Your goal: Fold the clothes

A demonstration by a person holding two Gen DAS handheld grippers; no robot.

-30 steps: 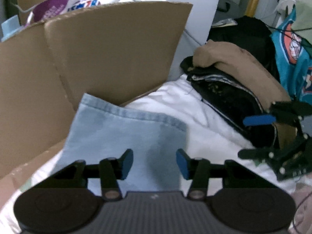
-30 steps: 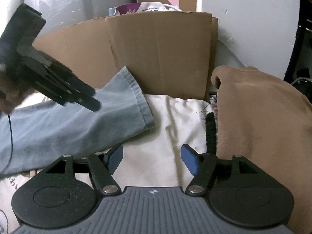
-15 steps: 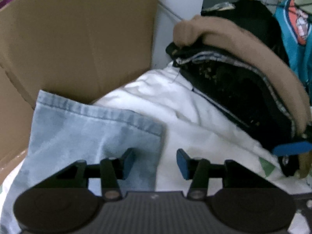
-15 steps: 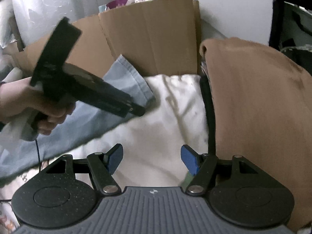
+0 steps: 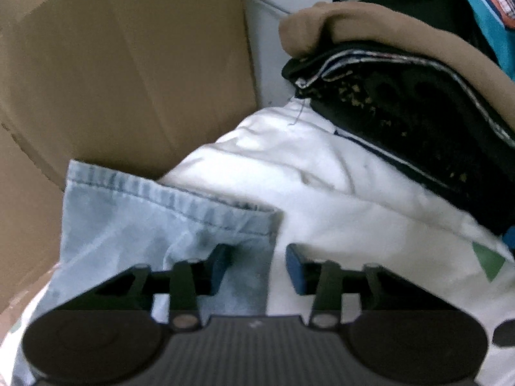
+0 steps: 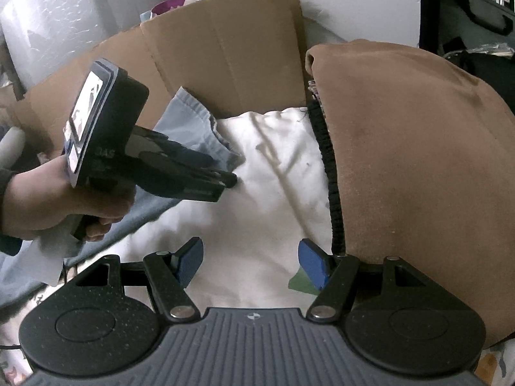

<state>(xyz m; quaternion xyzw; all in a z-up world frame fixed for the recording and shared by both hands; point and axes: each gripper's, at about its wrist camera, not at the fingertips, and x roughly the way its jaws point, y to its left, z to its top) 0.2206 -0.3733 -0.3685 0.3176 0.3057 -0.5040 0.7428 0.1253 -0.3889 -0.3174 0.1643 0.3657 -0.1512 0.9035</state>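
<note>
Fingers on your left gripper (image 5: 256, 265) are spread, with blue pads (image 5: 294, 268) either side of the hemmed corner of the pale blue denim garment (image 5: 161, 222); the left pad sits over the denim, the right pad over the white fabric sheet (image 5: 322, 193) just past the garment's edge, and nothing is pinched between them. The denim's stitched hem runs across the left wrist view, with its far corner lying against the brown cardboard box flap (image 5: 128, 64). From your right wrist camera, your left hand (image 6: 58, 199) grips the black handle of that gripper (image 6: 225, 181), whose tip hovers at the denim's (image 6: 190, 119) corner; whether it touches the cloth is hard to tell at this angle. Your right gripper (image 6: 251, 259) also has its fingers spread wide and empty, blue pads (image 6: 310, 262) hanging above the white sheet (image 6: 264, 193), the right pad just beside the black ribbed edge (image 6: 331, 186) of a dark garment that is lying under the tan brown fleece garment (image 6: 418, 160). In the left view the same tan fleece (image 5: 386, 29) caps a folded stack, on top of a black piece with speckled print (image 5: 418, 112). A green triangle print (image 5: 487, 260) marks the sheet at the right, and a teal printed shirt (image 5: 482, 9) hangs behind the stack.
</note>
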